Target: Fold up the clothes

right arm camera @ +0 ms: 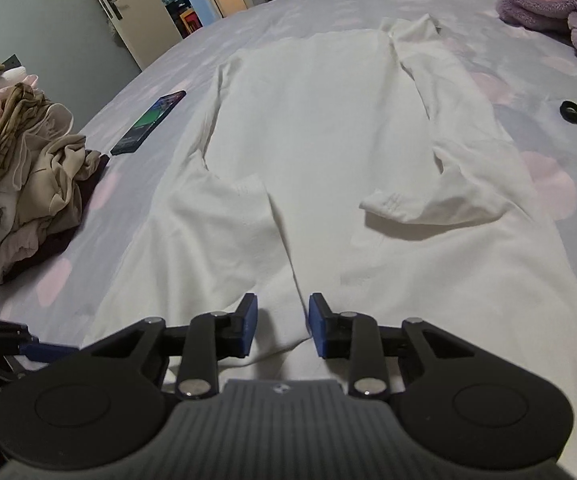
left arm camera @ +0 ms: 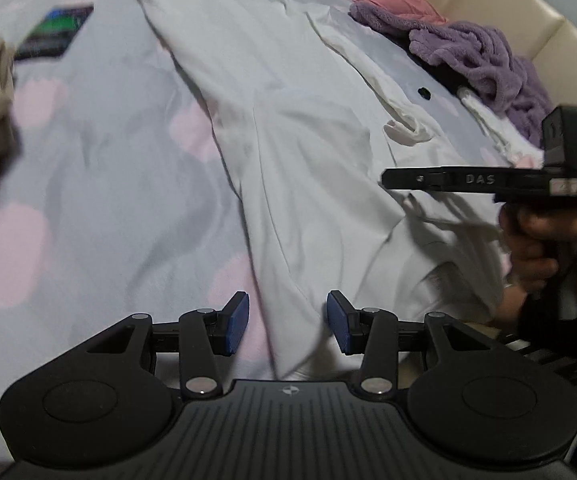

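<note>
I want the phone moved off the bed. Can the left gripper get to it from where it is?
Probably yes. The phone lies flat on the bedspread, with only bare cover between it and the left gripper, whose jaws stand open and empty. The pile of clothes sits beside the phone, not across the path.

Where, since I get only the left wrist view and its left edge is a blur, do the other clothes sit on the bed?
Observer: A loose heap of beige, olive and pink garments sits at the left edge of the pale grey, pink-spotted bedsheet, nearer to us than the dark flat phone.
Operator: And the right gripper? I see it only side-on.
Observer: The right gripper is open. Its blue pads stand apart over the near hem of the white cotton shirt and press on nothing.
</note>
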Demonstrator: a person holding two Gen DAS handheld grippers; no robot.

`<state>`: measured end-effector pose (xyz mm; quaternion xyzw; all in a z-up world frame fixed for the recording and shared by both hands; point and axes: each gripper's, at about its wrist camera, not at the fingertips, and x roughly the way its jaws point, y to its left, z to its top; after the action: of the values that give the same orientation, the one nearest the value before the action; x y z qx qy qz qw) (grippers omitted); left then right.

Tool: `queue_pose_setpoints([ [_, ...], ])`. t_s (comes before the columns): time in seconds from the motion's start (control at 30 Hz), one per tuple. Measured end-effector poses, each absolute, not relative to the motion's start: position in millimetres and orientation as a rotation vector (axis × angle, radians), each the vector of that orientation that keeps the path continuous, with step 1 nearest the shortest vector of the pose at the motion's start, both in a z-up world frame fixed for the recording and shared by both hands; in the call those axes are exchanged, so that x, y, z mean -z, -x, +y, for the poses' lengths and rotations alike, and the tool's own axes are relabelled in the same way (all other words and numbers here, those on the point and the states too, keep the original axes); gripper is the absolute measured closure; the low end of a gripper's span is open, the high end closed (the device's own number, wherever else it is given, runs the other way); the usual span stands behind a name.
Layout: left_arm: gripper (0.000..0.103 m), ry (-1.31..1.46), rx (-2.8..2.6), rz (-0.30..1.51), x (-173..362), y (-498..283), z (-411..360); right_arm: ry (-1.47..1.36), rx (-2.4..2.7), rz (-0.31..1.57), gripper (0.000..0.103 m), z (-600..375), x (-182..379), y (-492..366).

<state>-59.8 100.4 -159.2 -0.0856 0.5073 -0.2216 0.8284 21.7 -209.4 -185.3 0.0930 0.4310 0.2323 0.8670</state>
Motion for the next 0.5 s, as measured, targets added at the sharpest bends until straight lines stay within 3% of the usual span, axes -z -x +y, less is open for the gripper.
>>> queue_pose_setpoints([
  [0.4,0.062,0.229,0.473,1.101,165,60,105,-0.321,-0.468,1.003,0.077,-222,189,-28],
  [0.5,0.062,0.221,0.478,1.107,164,61,102,-0.338,-0.454,1.011,0.097,-223,190,-32],
])
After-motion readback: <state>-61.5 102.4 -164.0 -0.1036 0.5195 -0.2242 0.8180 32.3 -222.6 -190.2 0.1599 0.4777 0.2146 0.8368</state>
